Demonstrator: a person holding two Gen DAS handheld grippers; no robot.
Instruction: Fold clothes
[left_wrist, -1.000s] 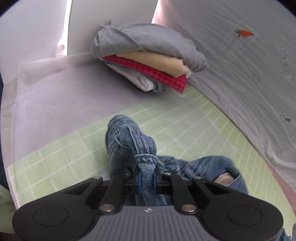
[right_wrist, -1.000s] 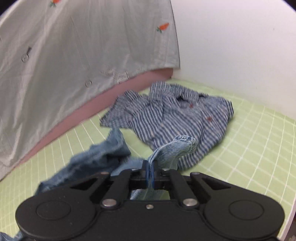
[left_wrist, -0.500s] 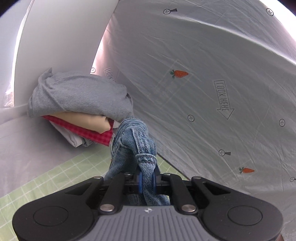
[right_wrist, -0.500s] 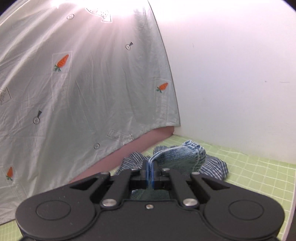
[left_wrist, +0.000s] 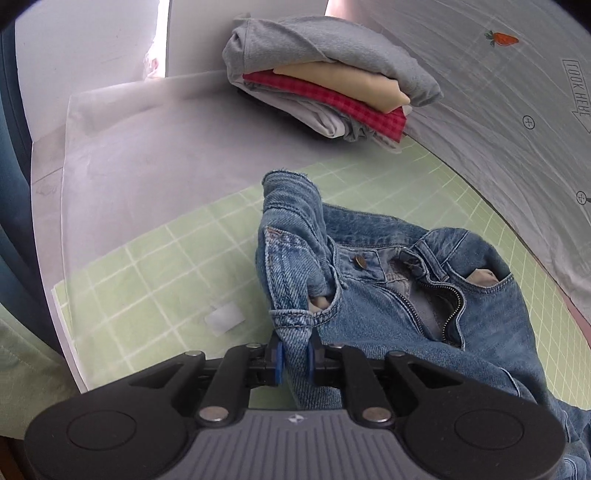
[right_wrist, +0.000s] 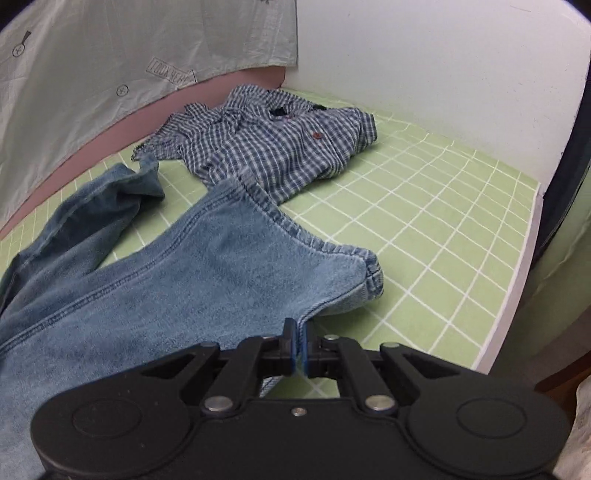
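Blue denim jeans (left_wrist: 388, 280) lie on the green grid mat (left_wrist: 155, 273); the waistband with its brass button and open zip faces up. My left gripper (left_wrist: 294, 354) is shut on a bunched corner of the waistband. In the right wrist view one jeans leg (right_wrist: 184, 280) spreads flat over the mat (right_wrist: 424, 229), its hem curling at the right. My right gripper (right_wrist: 298, 343) is shut on the edge of that leg near the hem. The second leg (right_wrist: 92, 210) trails off to the left.
A stack of folded clothes (left_wrist: 325, 85), grey on top with beige, red check and white below, sits at the back left. A crumpled blue check shirt (right_wrist: 273, 144) lies at the back right. A carrot-print cloth (left_wrist: 517, 110) hangs behind. The mat's edge (right_wrist: 517, 280) is to the right.
Both grippers have come down from a raised position, still shut on the jeans. The jeans now lie spread on the mat, the waist at the left and a leg flat at the right.
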